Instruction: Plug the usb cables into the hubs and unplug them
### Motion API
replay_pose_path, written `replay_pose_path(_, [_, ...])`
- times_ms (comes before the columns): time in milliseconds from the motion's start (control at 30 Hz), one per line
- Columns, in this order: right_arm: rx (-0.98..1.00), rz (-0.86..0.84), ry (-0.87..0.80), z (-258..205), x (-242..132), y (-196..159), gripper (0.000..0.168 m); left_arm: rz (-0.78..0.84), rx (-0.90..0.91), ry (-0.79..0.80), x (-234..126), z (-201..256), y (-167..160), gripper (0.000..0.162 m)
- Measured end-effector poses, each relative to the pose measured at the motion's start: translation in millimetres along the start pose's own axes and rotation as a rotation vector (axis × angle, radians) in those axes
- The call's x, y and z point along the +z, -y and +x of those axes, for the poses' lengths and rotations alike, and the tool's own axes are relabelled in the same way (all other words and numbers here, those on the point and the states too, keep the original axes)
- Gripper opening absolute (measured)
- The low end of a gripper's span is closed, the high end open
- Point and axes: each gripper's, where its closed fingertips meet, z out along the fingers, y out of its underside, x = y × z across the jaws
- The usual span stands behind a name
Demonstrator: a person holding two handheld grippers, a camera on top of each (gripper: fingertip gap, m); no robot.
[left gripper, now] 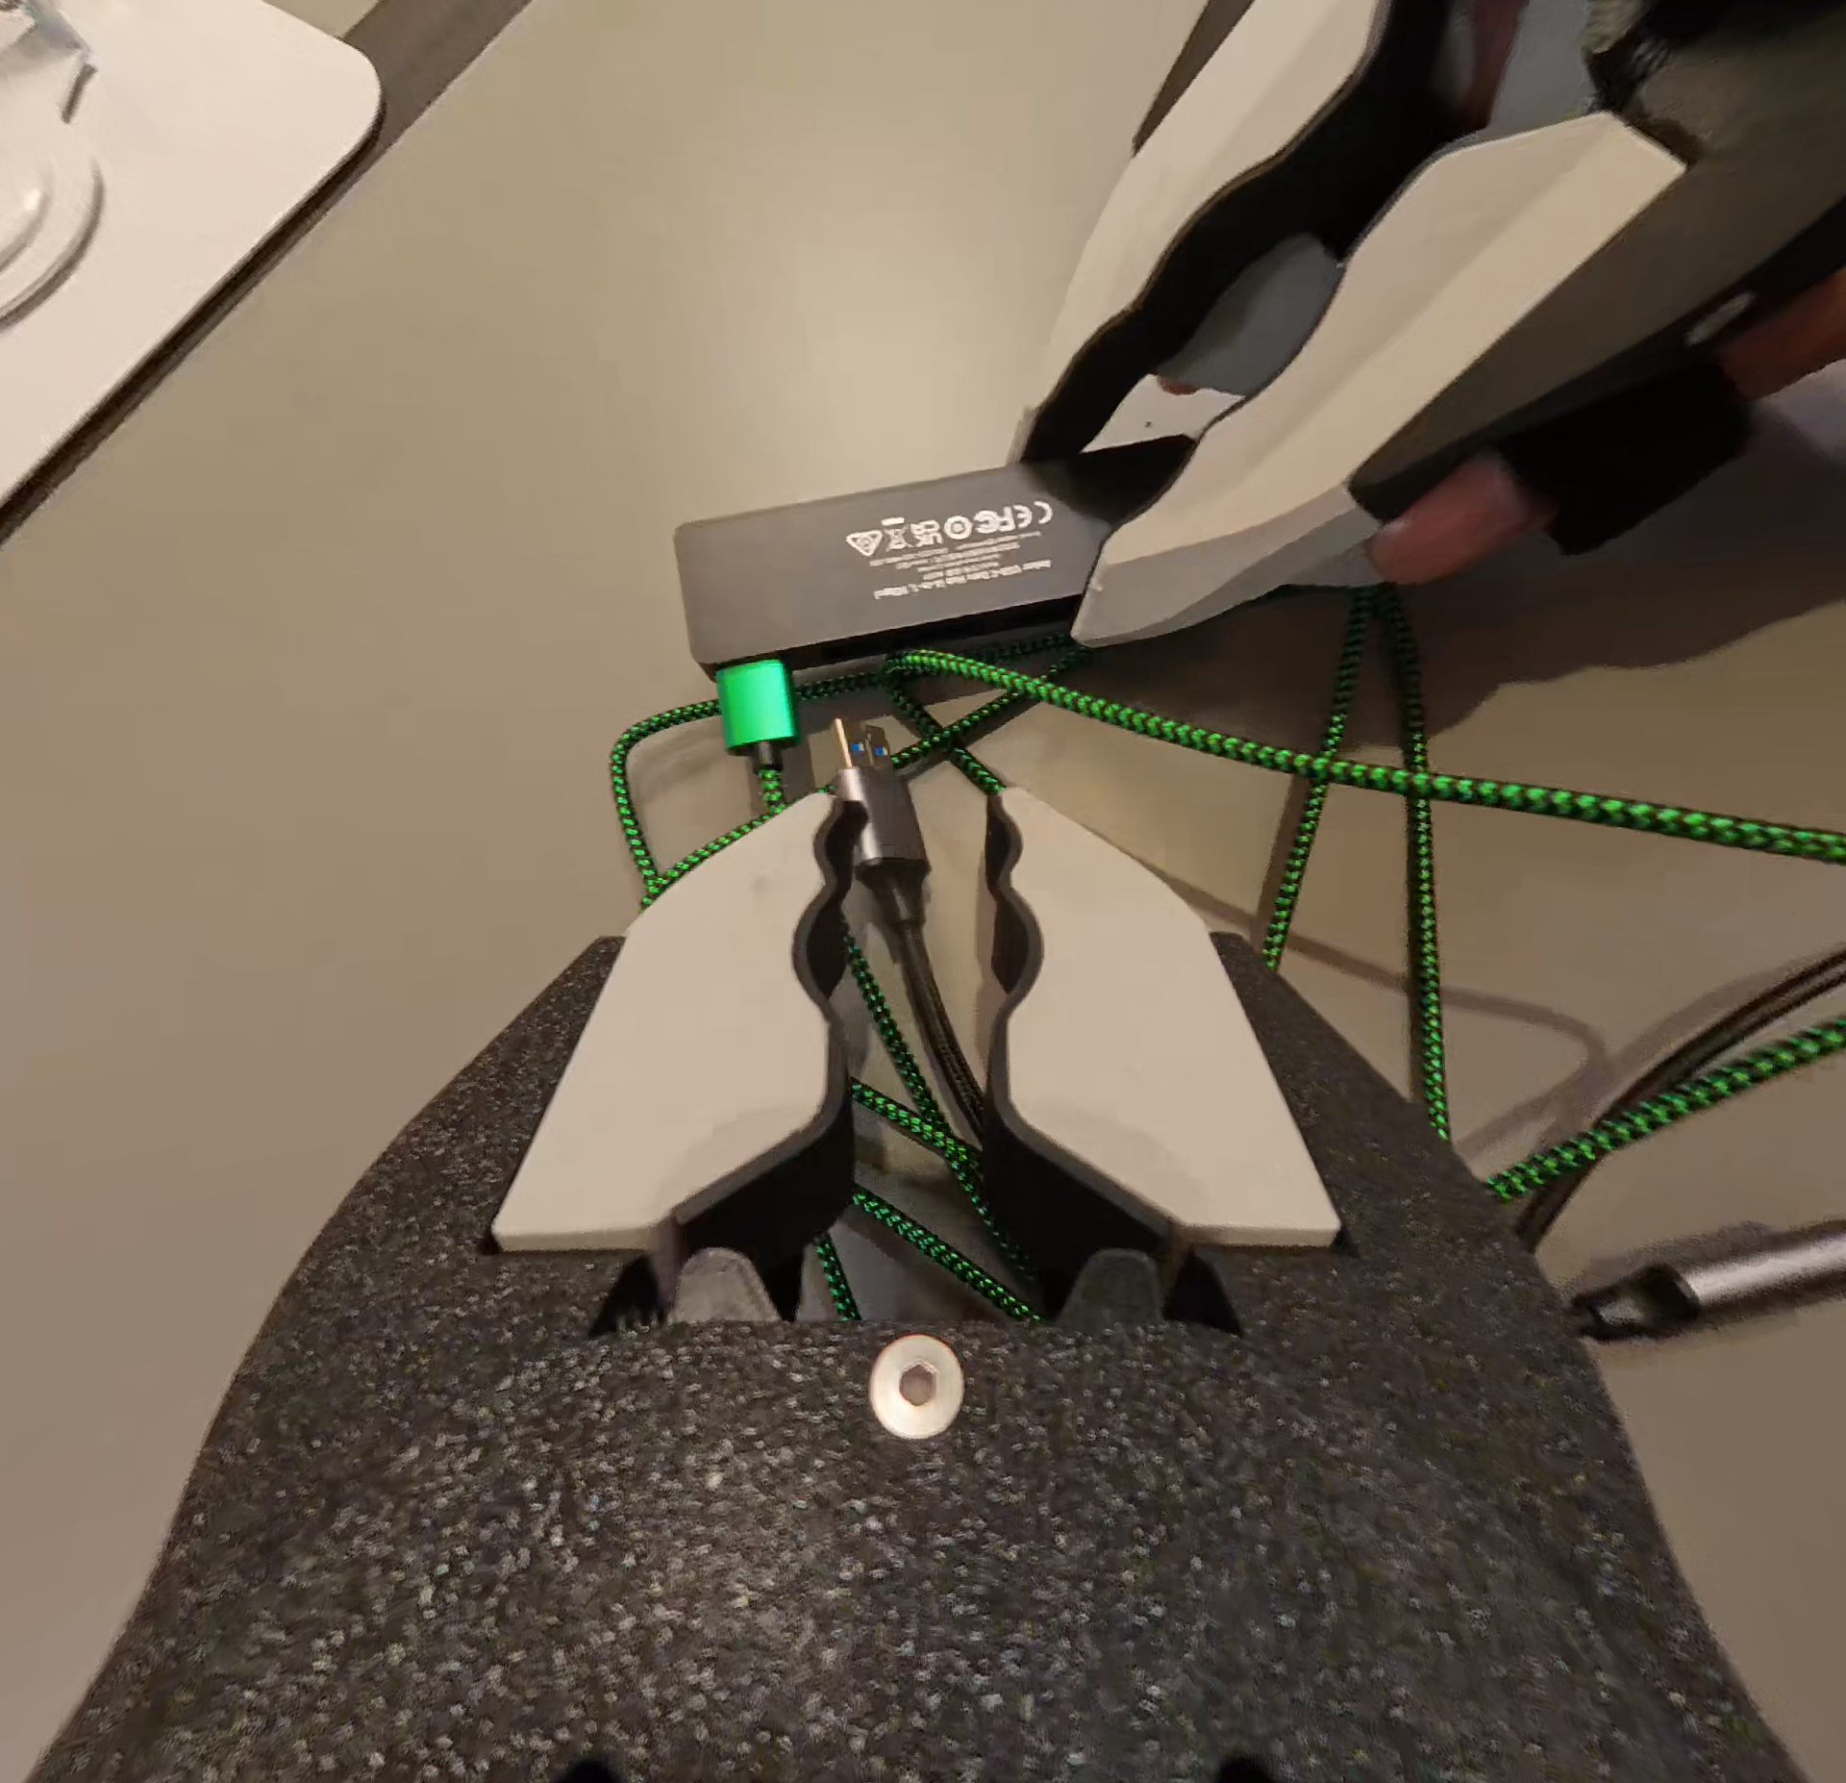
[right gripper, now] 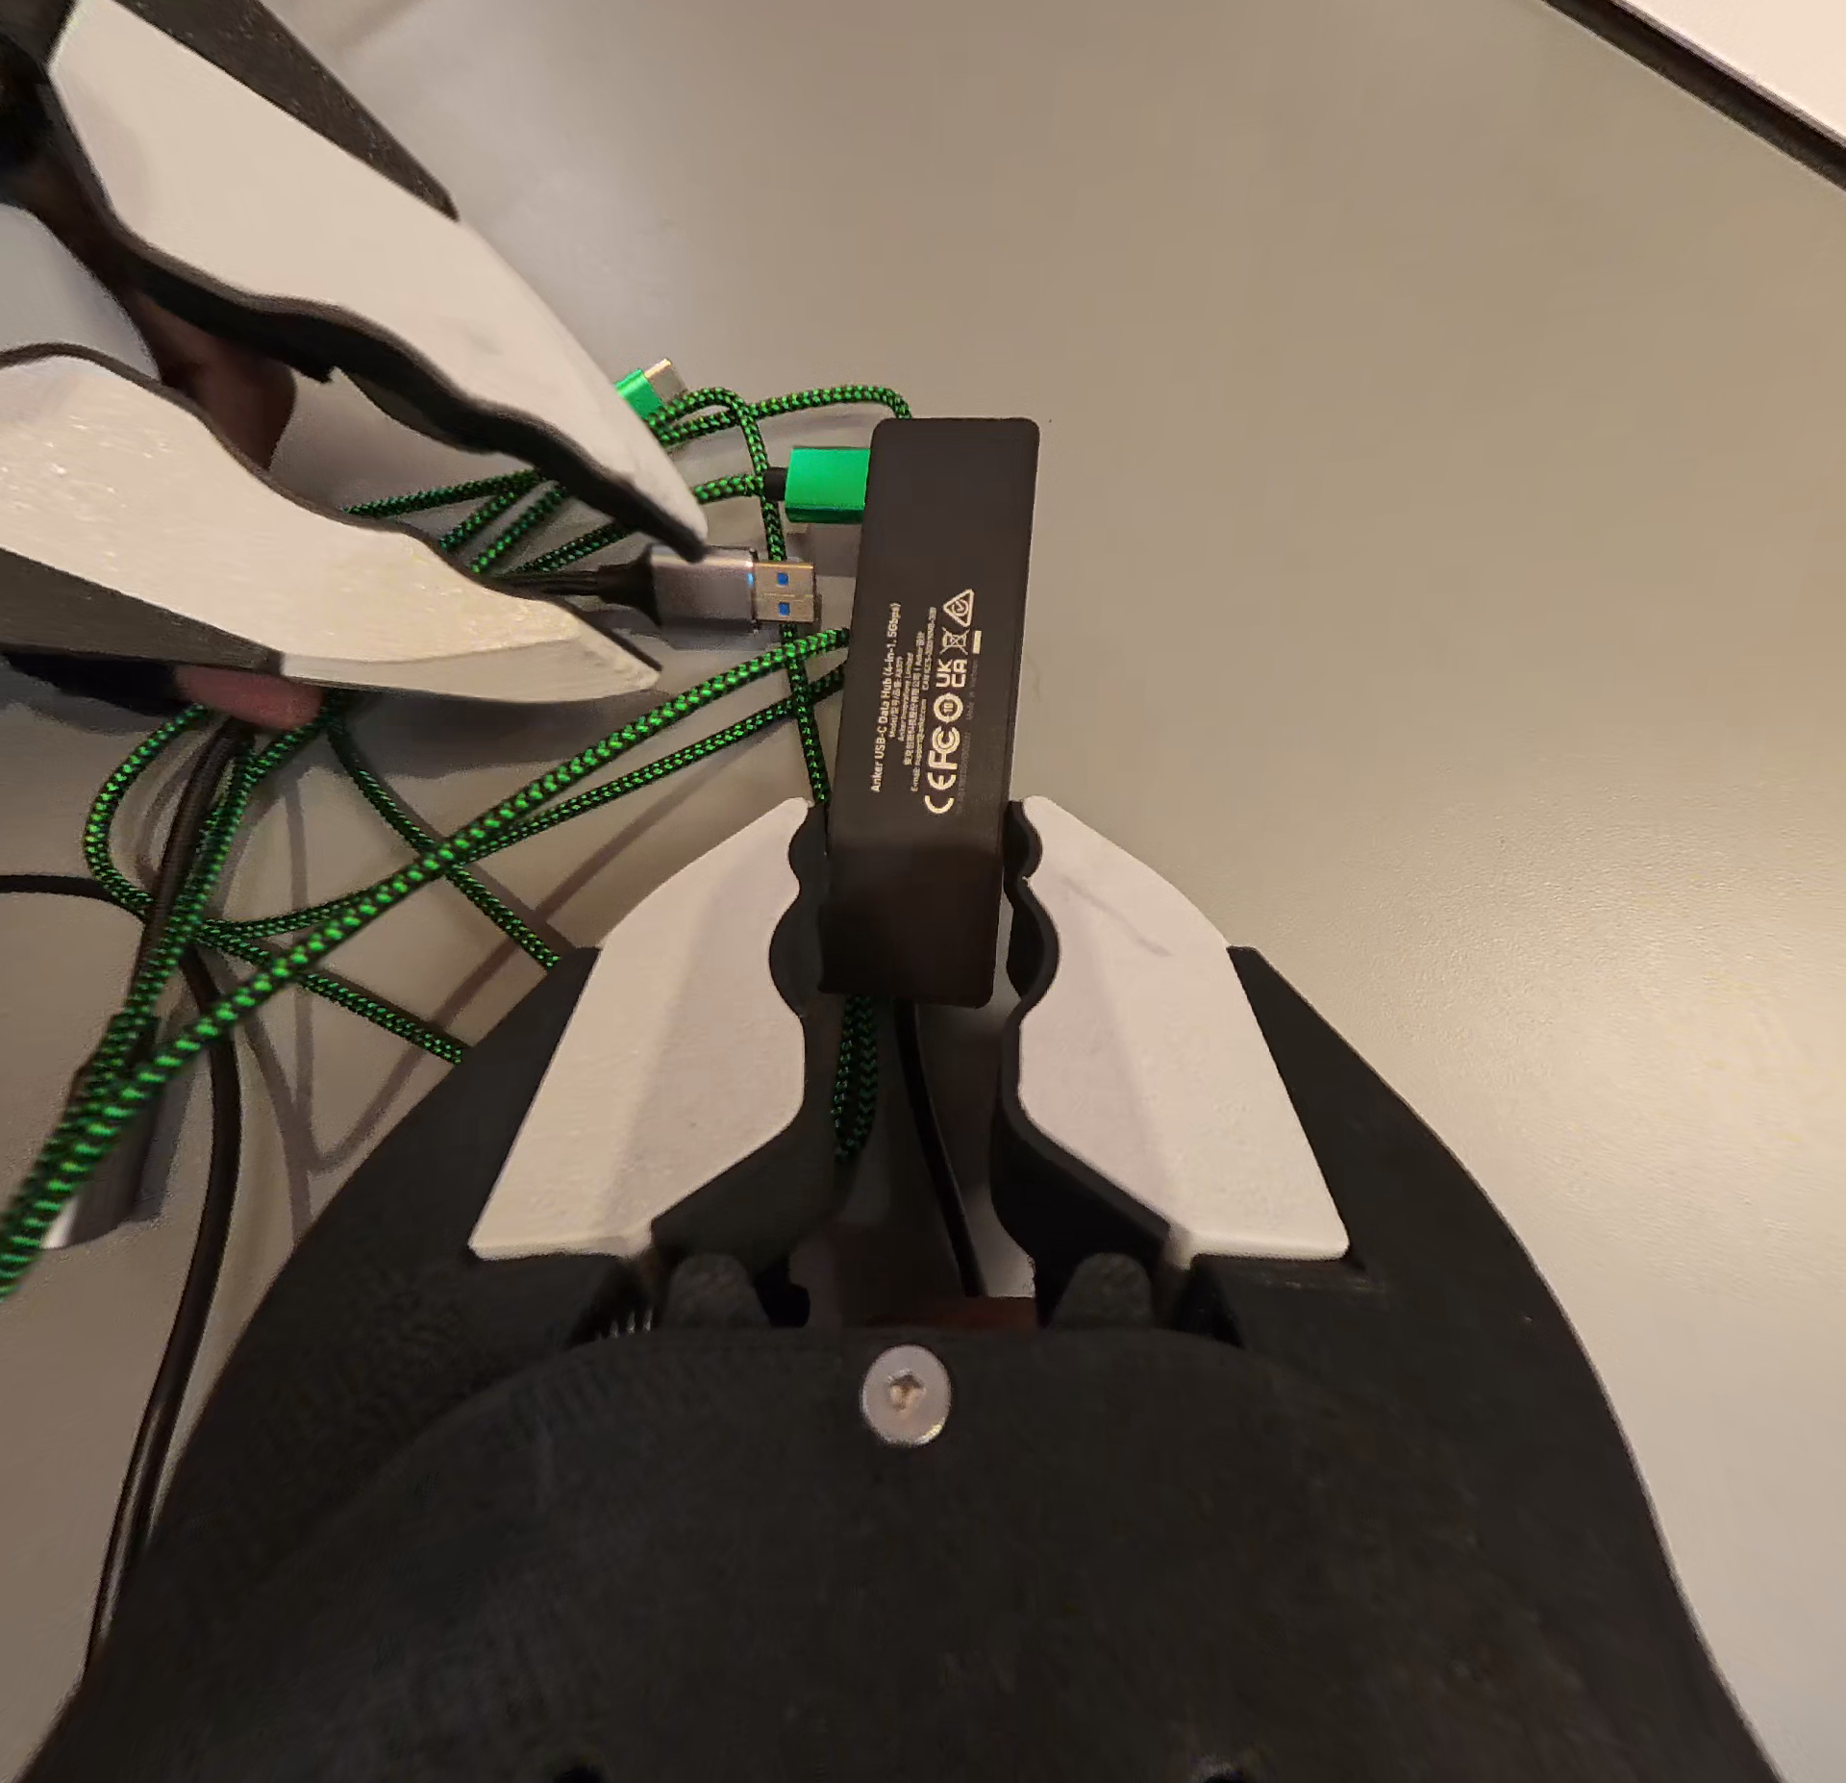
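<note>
My right gripper [right gripper: 914, 811] is shut on one end of a black USB hub [right gripper: 939, 636] and holds it flat side up. The gripper [left gripper: 1069, 536] and the hub [left gripper: 879, 576] also show in the left wrist view. A green plug [left gripper: 757, 704] sits in the hub's end port. My left gripper [left gripper: 909, 806] is open a little wider than a grey USB plug [left gripper: 884, 816]. That plug lies tilted between the fingers, leaning on the left one, its metal tip just short of the hub's side. The right wrist view shows the plug [right gripper: 709, 586] pointing at the hub.
Green braided cables [left gripper: 1299, 766] lie tangled on the beige table under and right of the hub. A loose green connector [right gripper: 644, 386] lies behind. A grey metal connector [left gripper: 1718, 1275] lies at the lower right. A white tray [left gripper: 200, 136] with glassware sits at the far left.
</note>
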Motion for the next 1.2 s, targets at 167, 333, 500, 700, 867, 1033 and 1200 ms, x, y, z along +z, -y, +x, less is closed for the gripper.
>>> replay_pose_path(167, [-0.006,-0.014,-0.001,0,1,-2,0.033,-0.044,0.029,0.039,7,-4,-7,0.029])
replay_pose_path(333, [-0.013,-0.026,0.000,-1,3,-4,0.034,-0.071,0.008,0.027,12,-5,-14,0.024])
replay_pose_path(500, [-0.003,-0.015,0.006,0,2,-3,0.034,-0.044,0.048,-0.052,8,5,-14,0.019])
replay_pose_path(700, [0.011,-0.011,0.006,2,0,-3,0.033,0.141,0.065,-0.149,-16,7,4,0.016])
replay_pose_path(867, [0.007,0.044,0.017,4,-7,5,0.032,0.323,0.086,-0.174,-42,-3,21,0.013])
replay_pose_path(1033, [-0.044,0.191,0.021,0,-30,32,0.035,0.540,0.360,-0.080,-75,3,40,0.013])
replay_pose_path(1200, [-0.217,0.377,0.172,-46,-50,57,0.033,0.667,0.631,0.115,-102,16,56,0.013])
